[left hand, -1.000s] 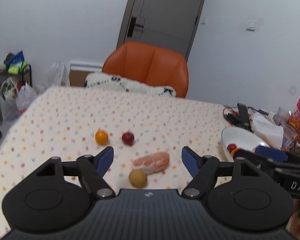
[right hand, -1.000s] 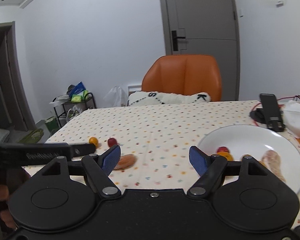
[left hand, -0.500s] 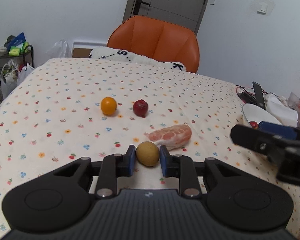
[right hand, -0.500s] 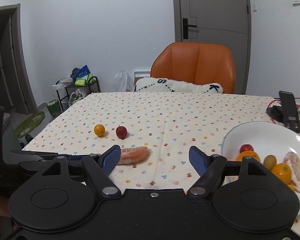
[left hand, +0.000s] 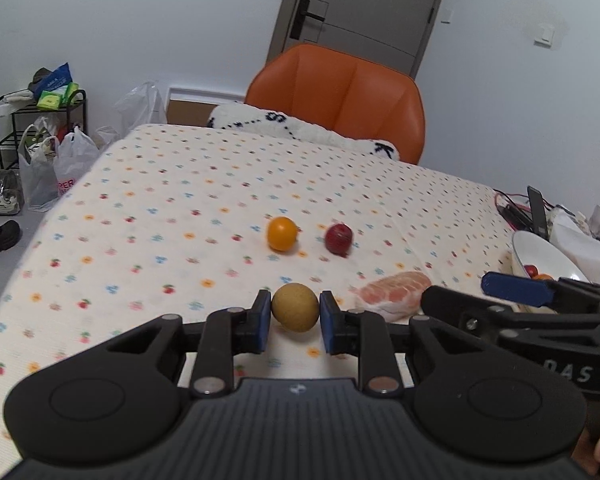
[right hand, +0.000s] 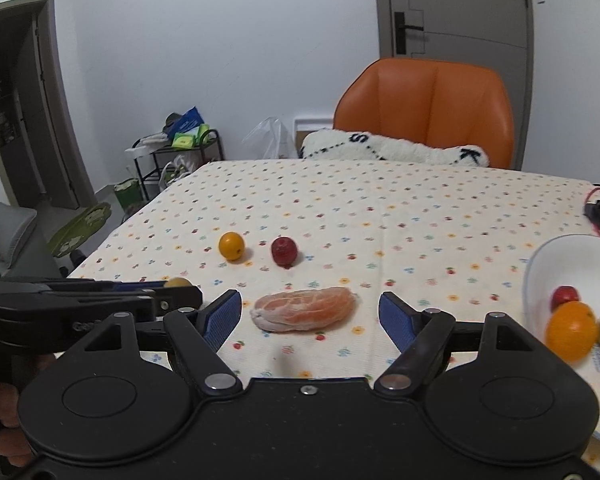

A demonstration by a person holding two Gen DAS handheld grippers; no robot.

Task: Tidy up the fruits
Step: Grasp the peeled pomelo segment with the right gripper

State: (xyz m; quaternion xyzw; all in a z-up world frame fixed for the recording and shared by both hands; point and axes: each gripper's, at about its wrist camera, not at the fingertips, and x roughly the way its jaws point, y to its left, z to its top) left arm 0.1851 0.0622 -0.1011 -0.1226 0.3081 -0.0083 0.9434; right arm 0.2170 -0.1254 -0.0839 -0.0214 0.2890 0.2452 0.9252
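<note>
Several fruits already lie in the white bowl point(right hand: 540, 264); left tongs point(left hand: 295, 316) pinch the round tan fruit point(left hand: 295, 307) just above the dotted surface point(left hand: 180, 208), right tongs point(right hand: 310, 318) gape around the peeled orange segment point(right hand: 304, 309), two fruits remain.

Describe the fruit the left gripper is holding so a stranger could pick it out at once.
Start at the table with the flower-dotted tablecloth in front of the orange chair. At its near edge, the left gripper is closed on a small round fruit. It is dull yellow-brown, unlike the bright orange fruit and the dark red fruit behind it, or the long peeled citrus segment beside it.
</note>
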